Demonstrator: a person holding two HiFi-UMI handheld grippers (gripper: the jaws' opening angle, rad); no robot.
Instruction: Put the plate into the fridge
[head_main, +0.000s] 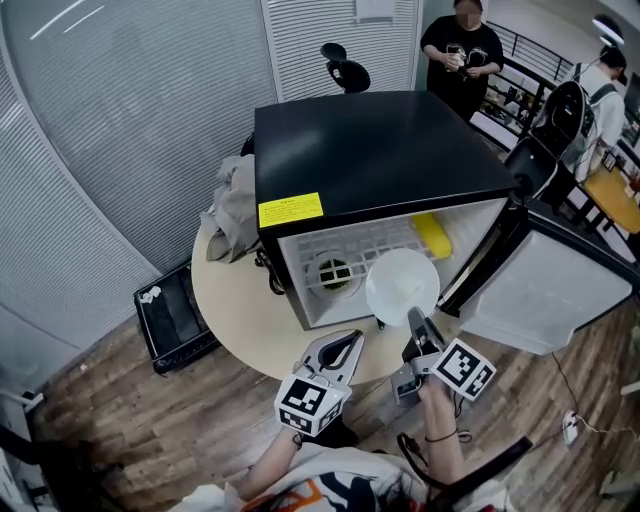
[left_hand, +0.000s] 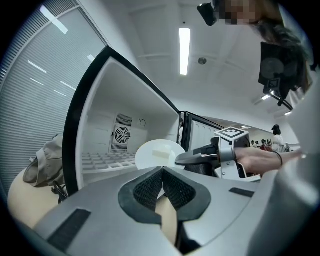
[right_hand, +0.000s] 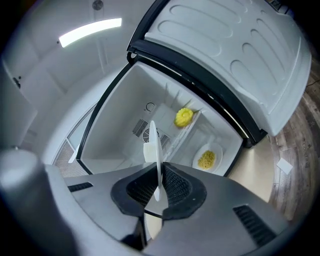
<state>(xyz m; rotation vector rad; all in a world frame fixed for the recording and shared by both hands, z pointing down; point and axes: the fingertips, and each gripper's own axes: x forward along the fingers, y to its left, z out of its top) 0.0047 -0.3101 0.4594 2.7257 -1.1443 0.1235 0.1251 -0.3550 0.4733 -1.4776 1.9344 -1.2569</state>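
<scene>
Your left tongs (head_main: 350, 342) are pressed together with nothing in them, over the bench's (head_main: 235, 300) near edge. Your right tongs (head_main: 413, 320) pinch the white plate (head_main: 402, 285) by its rim and hold it at the fridge's (head_main: 380, 150) open mouth, toward the right side. A pale block on the plate is hard to make out. The door (head_main: 545, 290) stands wide open to the right. Inside, the shelf is open to the left of the yellow food (head_main: 433, 235).

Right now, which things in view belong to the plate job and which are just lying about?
Job: plate, held by the right gripper; fridge, its door open.
Lying about: cloth bundle beside the fridge; black bin; yellow food inside; left gripper, shut and empty.
</scene>
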